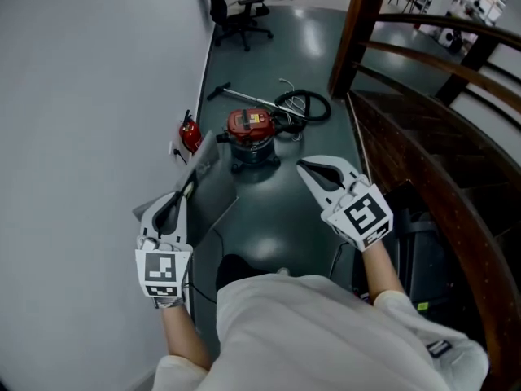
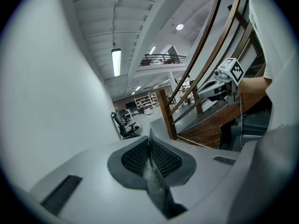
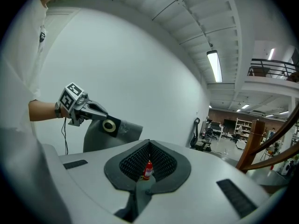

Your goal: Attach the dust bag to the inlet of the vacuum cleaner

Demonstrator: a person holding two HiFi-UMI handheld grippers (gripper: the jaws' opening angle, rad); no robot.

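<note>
A red vacuum cleaner (image 1: 251, 133) stands on the dark floor ahead, its black hose (image 1: 305, 104) coiled behind it. My left gripper (image 1: 189, 187) is shut on a flat grey dust bag (image 1: 203, 163), held up left of the vacuum. In the left gripper view the bag's thin edge (image 2: 152, 171) sits pinched between the pads. The right gripper view shows the bag (image 3: 100, 139) with its black collar and round hole (image 3: 110, 125). My right gripper (image 1: 303, 167) hovers right of the vacuum, shut and empty (image 3: 149, 148).
A white wall (image 1: 89, 96) runs along the left, with a red fire extinguisher (image 1: 190, 134) at its foot. A dark wooden staircase (image 1: 423, 161) curves along the right. A metal wand (image 1: 244, 96) lies behind the vacuum, and an office chair (image 1: 236, 10) stands farther back.
</note>
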